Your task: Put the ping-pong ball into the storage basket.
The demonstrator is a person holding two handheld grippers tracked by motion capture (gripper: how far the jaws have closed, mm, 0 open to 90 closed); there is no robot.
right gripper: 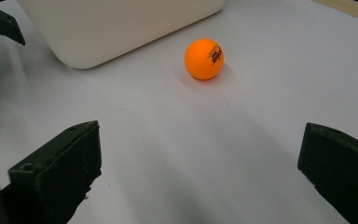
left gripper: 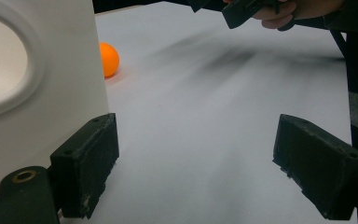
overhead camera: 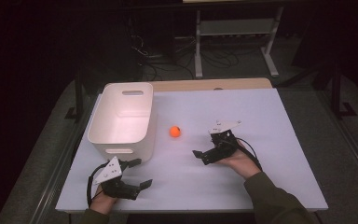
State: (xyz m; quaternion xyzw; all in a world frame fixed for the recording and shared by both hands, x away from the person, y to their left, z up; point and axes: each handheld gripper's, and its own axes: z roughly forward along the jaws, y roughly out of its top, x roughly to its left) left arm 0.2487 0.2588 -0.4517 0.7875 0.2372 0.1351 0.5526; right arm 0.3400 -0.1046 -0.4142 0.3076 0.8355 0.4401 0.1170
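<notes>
Ball (overhead camera: 175, 131) lies on the surface right of the bin (overhead camera: 121, 119). Both claws, left (overhead camera: 137, 172) and right (overhead camera: 204, 145), are spread, empty. Likely next: the right claw closes on it.

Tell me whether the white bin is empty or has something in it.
Empty: the white bin shows a bare interior from above; the orange ball sits outside, beside it.

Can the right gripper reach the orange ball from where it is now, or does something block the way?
Probably yes. The right gripper is open and faces the orange ball; bare white table lies between them. The white bin stands off to one side, apart from the ball.
</notes>
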